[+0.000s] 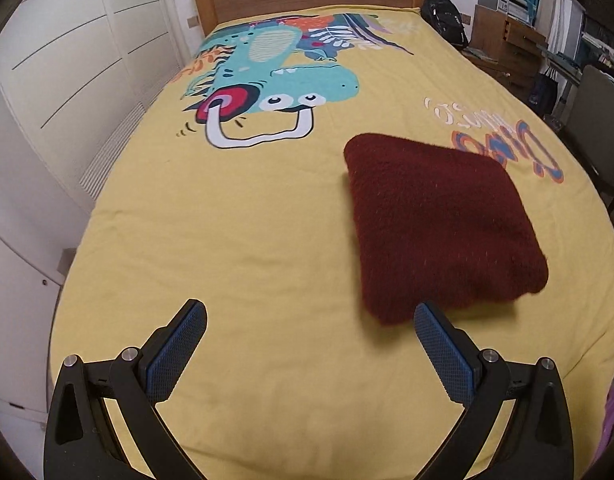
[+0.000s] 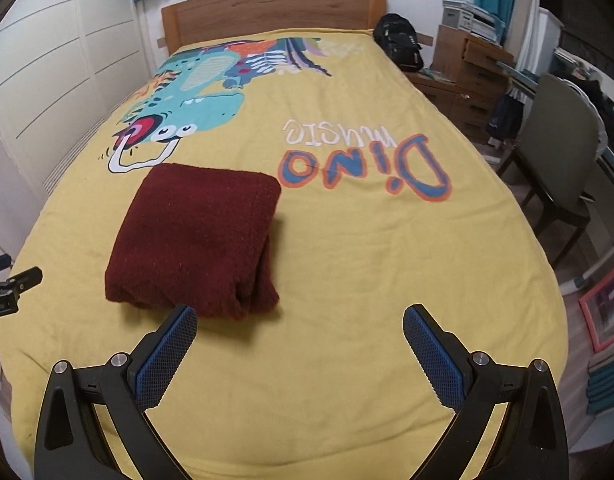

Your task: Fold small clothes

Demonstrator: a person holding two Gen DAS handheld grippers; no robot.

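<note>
While both tools hover above the bedspread, neither holds anything. Left wrist view: the left gripper point(image 1: 310, 316) fills the bottom of the frame with its blue-padded fingers spread wide; the dark red folded garment point(image 1: 439, 224) lies at centre right on the yellow dinosaur-print bedspread point(image 1: 235, 240), its near corner just beside the right-hand finger pad, though whether they touch cannot be told. Right wrist view: the right gripper point(image 2: 300, 318) likewise stands with fingers spread wide at the bottom of the frame; the same folded garment point(image 2: 199, 236) appears left of centre as a thick, roughly square bundle, its layered edges showing along the lower right side. Its near edge lies just above the left-hand finger pad. Part of the other tool shows at the left edge, midway down the frame. A wooden headboard point(image 2: 275, 10) spans the top centre, and a grey chair point(image 2: 559, 160) stands beside the bed at right.
</note>
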